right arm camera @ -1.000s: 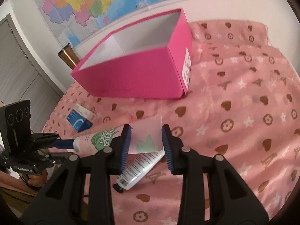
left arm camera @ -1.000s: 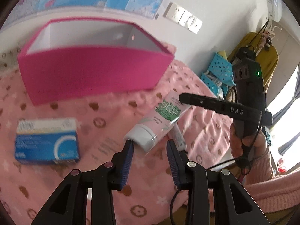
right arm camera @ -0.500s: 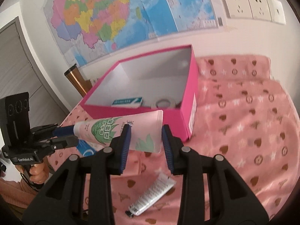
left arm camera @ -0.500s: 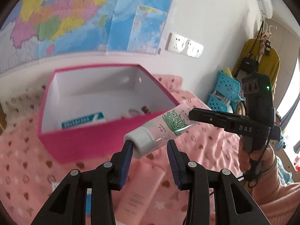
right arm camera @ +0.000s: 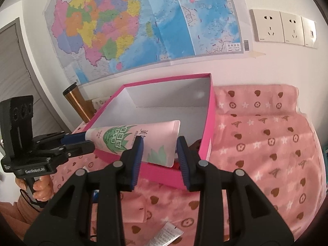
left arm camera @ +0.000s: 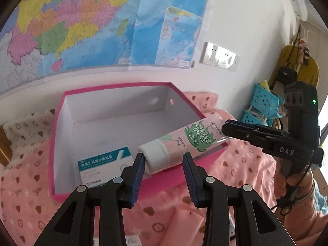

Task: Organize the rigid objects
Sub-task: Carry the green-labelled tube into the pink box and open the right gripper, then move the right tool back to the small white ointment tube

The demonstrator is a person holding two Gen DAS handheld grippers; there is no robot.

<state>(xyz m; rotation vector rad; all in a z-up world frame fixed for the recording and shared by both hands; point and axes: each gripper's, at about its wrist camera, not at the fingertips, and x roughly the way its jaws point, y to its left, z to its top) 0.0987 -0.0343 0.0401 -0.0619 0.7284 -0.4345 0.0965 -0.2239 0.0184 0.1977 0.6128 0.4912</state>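
A pink tube with a green leaf print and a white cap hangs level over the near rim of the open pink box. My left gripper is shut on its cap end. My right gripper is shut on its flat crimped end. In the left wrist view the right gripper reaches in from the right; in the right wrist view the left gripper comes in from the left. A blue and white medicine carton lies on the box floor.
The box stands on a pink patterned blanket against a wall with a map. A second pink tube and a small white tube lie on the blanket below me. A copper flask stands left of the box, blue baskets right.
Both grippers have lifted the pink tube off the blanket and carried it up and forward over the box's near rim. The box's inside now shows.
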